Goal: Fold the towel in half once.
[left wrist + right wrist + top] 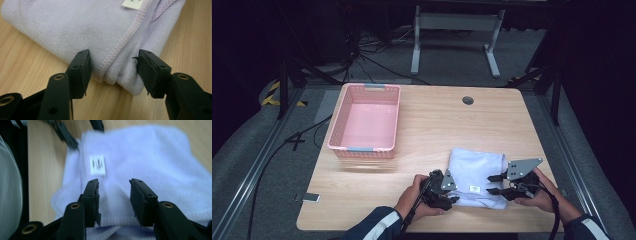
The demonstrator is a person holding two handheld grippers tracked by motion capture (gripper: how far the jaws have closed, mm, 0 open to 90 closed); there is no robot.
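Observation:
A folded pale lilac towel (477, 172) with a small white label (474, 188) lies near the table's front right. My left gripper (453, 195) is at the towel's front left corner. In the left gripper view the open jaws (113, 55) straddle the stitched corner of the towel (87, 27), and a gap shows beside the right pad. My right gripper (493, 184) comes in from the towel's right side. Its jaws (114, 181) stand open just over the towel (150, 157), near the label (97, 164), with nothing pinched.
A pink plastic basket (333, 127) stands empty at the back left of the wooden table (437, 125). A round cable hole (468, 100) sits near the far edge. A small grey clip (310, 197) hangs at the table's left edge.

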